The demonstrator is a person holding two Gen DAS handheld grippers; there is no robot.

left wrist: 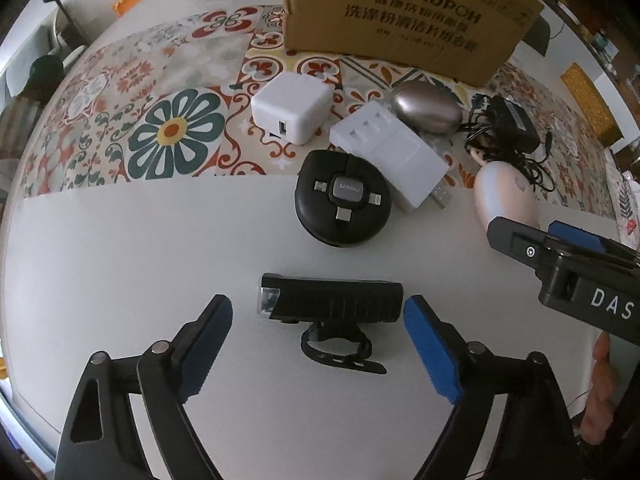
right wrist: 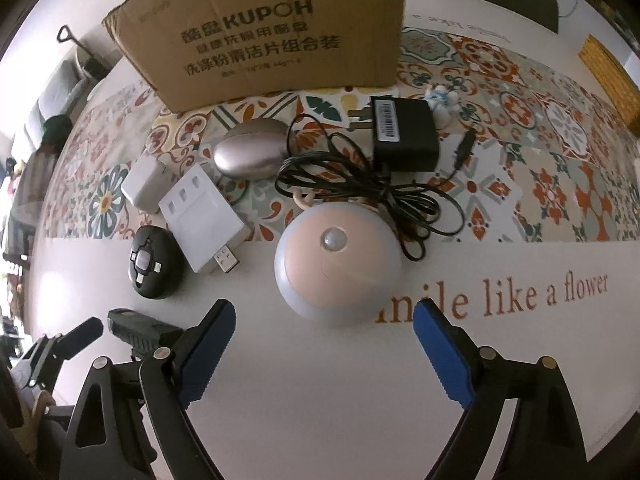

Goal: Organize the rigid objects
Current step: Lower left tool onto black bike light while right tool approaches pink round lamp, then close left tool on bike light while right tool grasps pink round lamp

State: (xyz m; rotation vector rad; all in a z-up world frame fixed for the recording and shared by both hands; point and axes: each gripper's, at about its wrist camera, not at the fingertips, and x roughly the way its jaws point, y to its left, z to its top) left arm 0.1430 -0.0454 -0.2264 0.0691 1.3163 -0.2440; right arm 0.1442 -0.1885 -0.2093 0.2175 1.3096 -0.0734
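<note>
So the left gripper (left wrist: 318, 312) gapes around the bike light (left wrist: 332, 304), right gripper (right wrist: 324, 320) gapes near the dome lamp (right wrist: 338, 262), nothing gripped.

Cardboard box (right wrist: 272, 36): "KUPOH" printed large beside Chinese characters, further lines of Chinese print beneath. Tablecloth (right wrist: 520, 360), plain white part: rust-red lettering "like a flower", the word before it partly hidden by the round sensor light (right wrist: 338, 264). Right gripper (left wrist: 568, 264) body: white letters "DAS", cut off at the picture's edge.
</note>
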